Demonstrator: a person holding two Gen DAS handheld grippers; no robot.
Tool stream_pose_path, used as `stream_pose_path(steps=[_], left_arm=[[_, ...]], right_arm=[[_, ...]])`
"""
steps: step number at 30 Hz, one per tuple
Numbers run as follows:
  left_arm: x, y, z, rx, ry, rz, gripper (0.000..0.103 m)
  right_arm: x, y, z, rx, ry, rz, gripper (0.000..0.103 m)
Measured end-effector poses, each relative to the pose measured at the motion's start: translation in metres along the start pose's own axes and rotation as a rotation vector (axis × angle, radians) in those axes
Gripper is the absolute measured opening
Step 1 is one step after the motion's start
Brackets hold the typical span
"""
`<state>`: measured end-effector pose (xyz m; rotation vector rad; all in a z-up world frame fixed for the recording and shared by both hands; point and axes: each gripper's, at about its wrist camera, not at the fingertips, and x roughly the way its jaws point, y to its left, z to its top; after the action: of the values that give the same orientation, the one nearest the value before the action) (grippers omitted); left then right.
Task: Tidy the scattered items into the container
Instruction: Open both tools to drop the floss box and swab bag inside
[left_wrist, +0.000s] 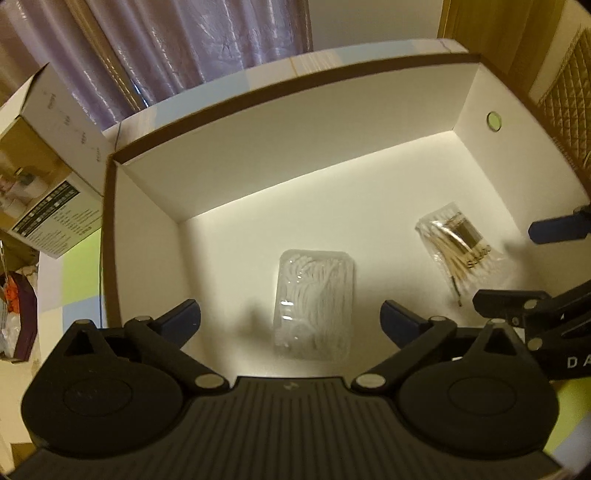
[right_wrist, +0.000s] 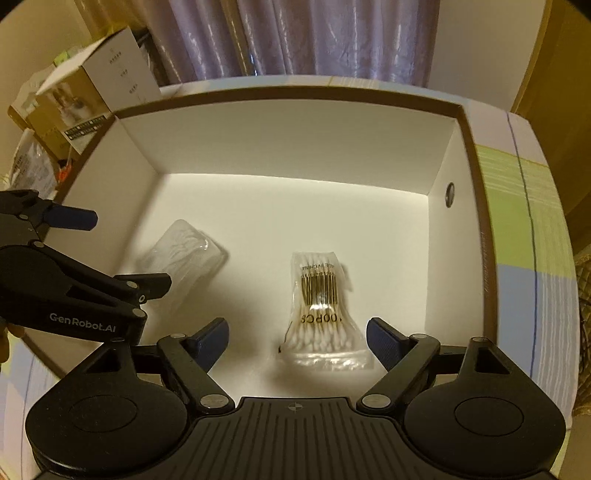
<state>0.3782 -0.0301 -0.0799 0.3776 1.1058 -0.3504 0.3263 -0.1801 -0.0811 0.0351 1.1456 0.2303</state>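
Overhead, the left wrist view looks down into one white cardboard box (left_wrist: 258, 155) with a brown rim. Two items lie on its floor: one clear plastic case of white floss picks (left_wrist: 314, 304), at about 6 o'clock of the floor, and one clear bag of cotton swabs (left_wrist: 460, 240) with wooden stems, at about 3 o'clock. They lie well apart. The left gripper (left_wrist: 290, 319) hangs above the case with its blue-padded fingers (left_wrist: 181, 319) spread wide, released and holding nothing; the case shows between them, though whether they touch it cannot be told. At 3 o'clock of the frame, part of the right gripper (left_wrist: 554, 266) reaches in just beside the swab bag. Outside the box at 9 o'clock stands one printed carton (left_wrist: 48, 177), with curtains (left_wrist: 166, 48) at 12 o'clock.

Next, the right wrist view shows the same box (right_wrist: 295, 147), again with two items. The swab bag (right_wrist: 323, 310), barcode up, lies at 6 o'clock between the right gripper's (right_wrist: 297, 343) wide-spread fingers, which grasp nothing. The floss case (right_wrist: 183, 253) sits at 9 o'clock, blurred, partly behind the left gripper (right_wrist: 122, 254), also released. A checked tablecloth (right_wrist: 517, 258) shows at 3 o'clock, the carton (right_wrist: 85, 107) at 10 o'clock.
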Motion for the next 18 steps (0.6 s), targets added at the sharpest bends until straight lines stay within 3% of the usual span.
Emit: stream_pose_path(steps=[1, 3, 10, 18], left_arm=[[-0.005, 0.001, -0.002, -0.011, -0.008, -0.005, 0.102], [-0.015, 0.003, -0.005, -0.026, -0.028, -0.008, 0.102], [-0.057, 0.005, -0.020, -0.075, -0.106, 0.012, 0.102], [-0.091, 0.009, -0.040, -0.118, -0.140, 0.042, 0.102]], right_arm=[[-0.004, 0.002, -0.002, -0.004, -0.006, -0.004, 0.089], [-0.013, 0.004, -0.007, -0.011, -0.030, -0.019, 0.103], [-0.032, 0.014, -0.021, -0.010, -0.091, -0.031, 0.103], [-0.060, 0.022, -0.032, 0.006, -0.146, -0.036, 0.103]])
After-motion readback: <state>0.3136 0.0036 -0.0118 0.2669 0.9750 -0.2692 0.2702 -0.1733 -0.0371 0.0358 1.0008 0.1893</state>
